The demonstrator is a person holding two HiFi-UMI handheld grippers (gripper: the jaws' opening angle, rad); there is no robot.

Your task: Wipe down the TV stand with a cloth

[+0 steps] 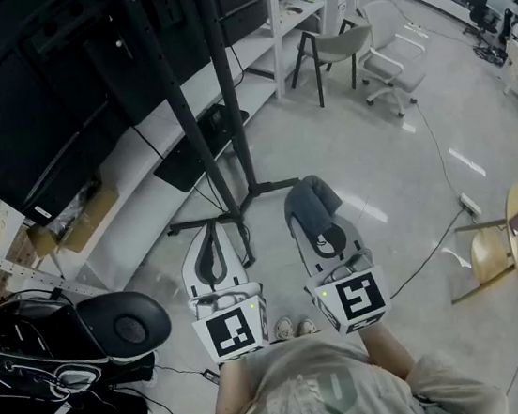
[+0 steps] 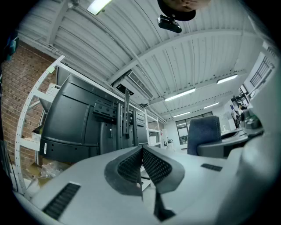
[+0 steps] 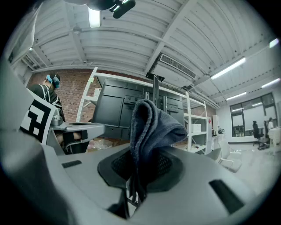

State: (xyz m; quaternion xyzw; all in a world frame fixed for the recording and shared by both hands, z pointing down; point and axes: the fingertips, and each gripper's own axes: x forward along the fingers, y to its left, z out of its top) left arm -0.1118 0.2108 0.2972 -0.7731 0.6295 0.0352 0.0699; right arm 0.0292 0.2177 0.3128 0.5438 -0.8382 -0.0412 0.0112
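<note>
Right claw (image 3: 139, 169) clamps a grey-blue cloth (image 3: 149, 123); left claw (image 2: 141, 165) is closed, empty, facing the TV stand (image 1: 200, 135).

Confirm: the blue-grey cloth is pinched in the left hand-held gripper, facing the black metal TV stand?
Wrong side. The folded blue-grey fabric cloth is pinched in the right hand-held gripper, as the right gripper view shows; the left hand-held gripper is shut on nothing. It does face the black metal TV stand.
</note>
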